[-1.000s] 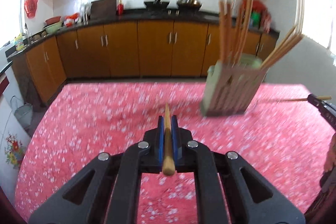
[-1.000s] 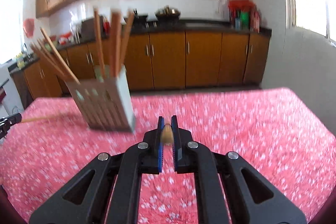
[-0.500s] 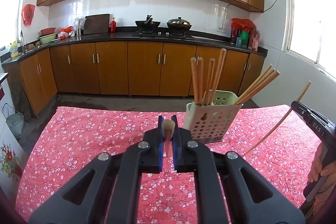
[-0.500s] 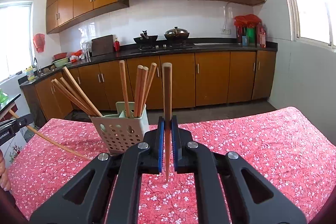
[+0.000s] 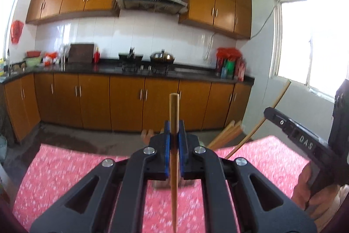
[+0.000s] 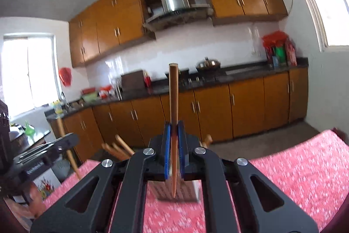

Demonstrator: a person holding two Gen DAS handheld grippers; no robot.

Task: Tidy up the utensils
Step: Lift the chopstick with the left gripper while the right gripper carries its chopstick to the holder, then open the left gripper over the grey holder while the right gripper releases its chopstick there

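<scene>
Fingers of the left gripper (image 5: pixel 174 141) are clenched on a wooden chopstick (image 5: pixel 173 145), which stands nearly upright between the blue pads (image 5: pixel 166 152), its blunt end above them and its thin end reaching down past the bottom of the view. The right gripper (image 6: pixel 174 145) is likewise clamped on its own chopstick (image 6: pixel 173 123), blunt end up and pointed tip down.

What has changed over the last second is height and tilt. A second ago both chopsticks pointed away from the cameras, low over the red flowered tablecloth (image 5: pixel 65 167); now both grippers have risen and swung up toward level, so each stick hangs tip-down and the kitchen cabinets fill the views. The pale slotted holder (image 6: pixel 187 189) (sharp and in full view half a second ago) has dropped behind the gripper bodies: in the right wrist view only its lower wall shows under the jaws, with the ends of sticks already stored fanning out on either side (image 6: pixel 118 149). In the left wrist view only those stored stick ends (image 5: pixel 226 133) show.

I judge this the lift before insertion: both sticks are turned the right way for lowering, tip first, into the holder.
</scene>
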